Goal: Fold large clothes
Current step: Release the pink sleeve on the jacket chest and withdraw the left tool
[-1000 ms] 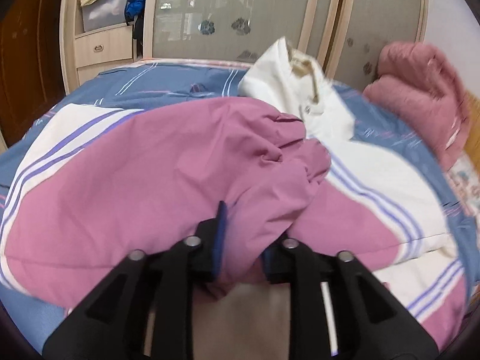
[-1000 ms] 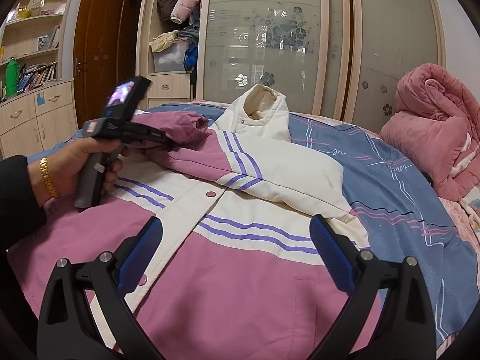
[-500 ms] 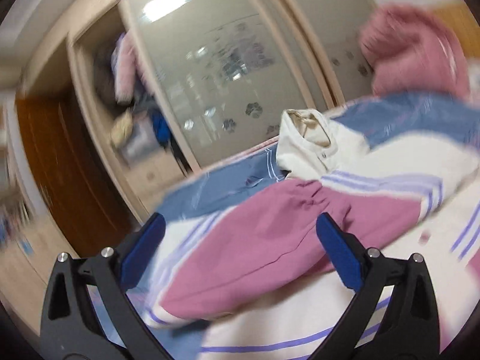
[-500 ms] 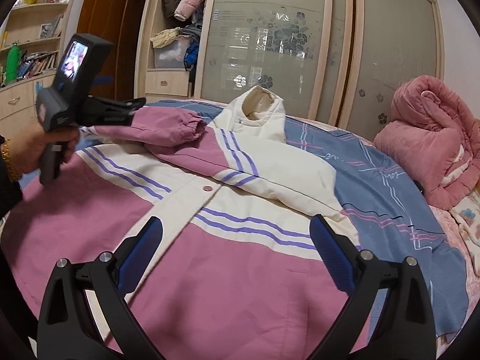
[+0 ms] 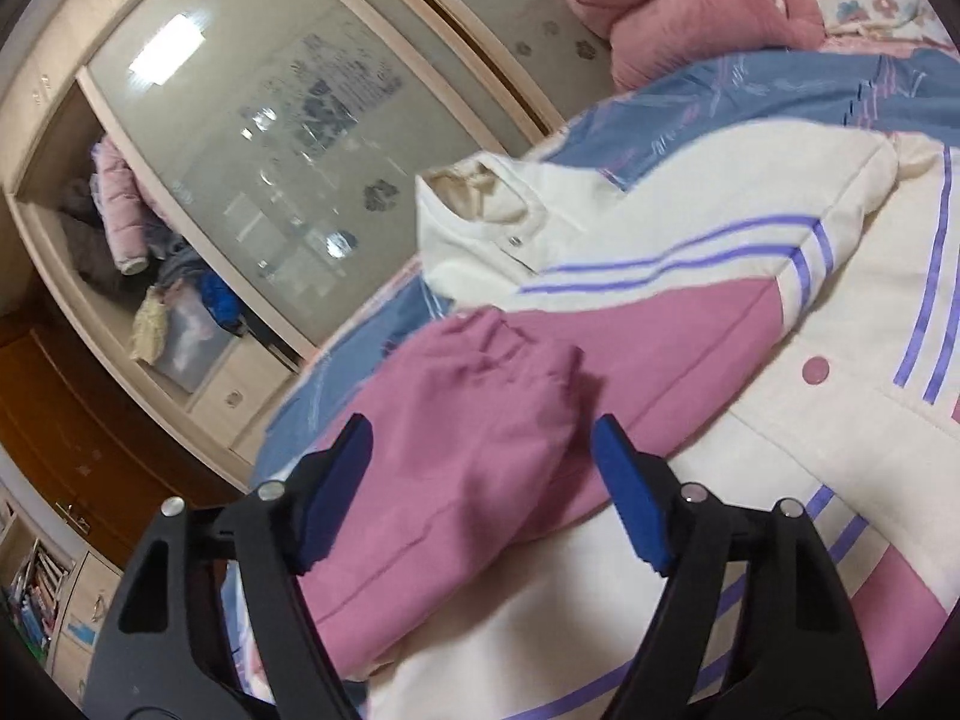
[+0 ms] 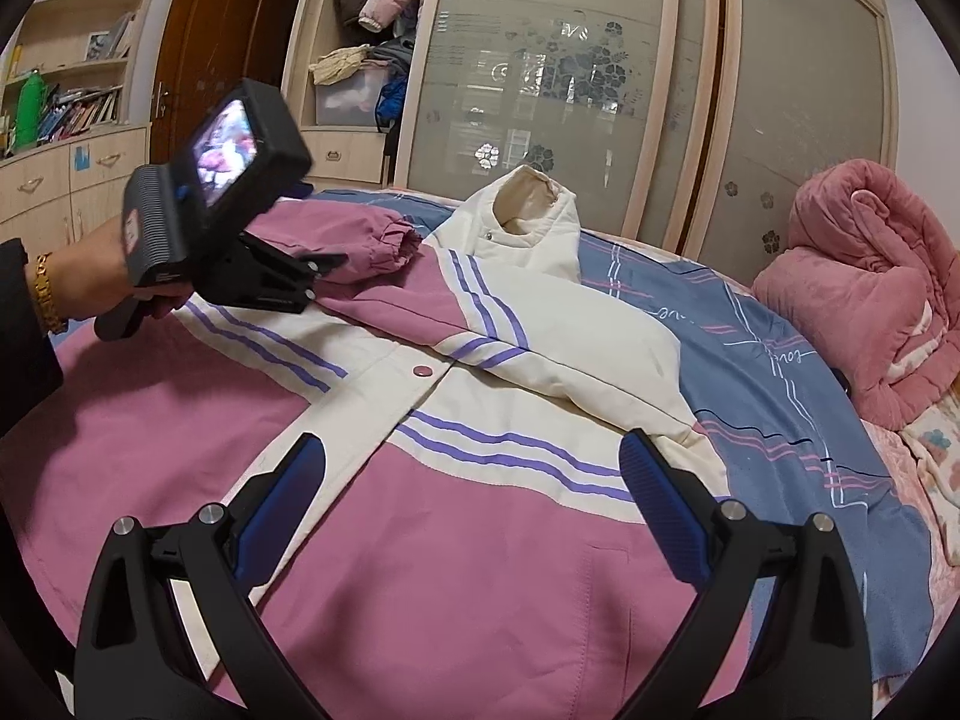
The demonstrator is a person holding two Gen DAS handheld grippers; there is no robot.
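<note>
Jacket [image 6: 480, 540] lay flat on blue bedsheet [image 6: 780, 372], pink sleeve [image 5: 480, 420] folded across its chest. I had L gripper [image 5: 480, 480] spread, just narrowing from full width round the cuff, pads clear. R gripper [image 6: 474, 504] hung wide apart, nothing gripped.

Left hand-held gripper [image 5: 483, 480]: black plastic frame with triangular cut-outs, silver screw heads at the pivots, two blue pads [image 5: 627, 501]. At the left of the right wrist view, it shows a black ribbed housing, a small lit screen [image 6: 225, 147] and a red-and-white sticker. Right hand-held gripper [image 6: 474, 504]: same black frame, silver screws, ribbed blue pads. Left hand [image 6: 105, 276]: gold chain bracelet [image 6: 47, 294], black sleeve [image 6: 21, 336].
</note>
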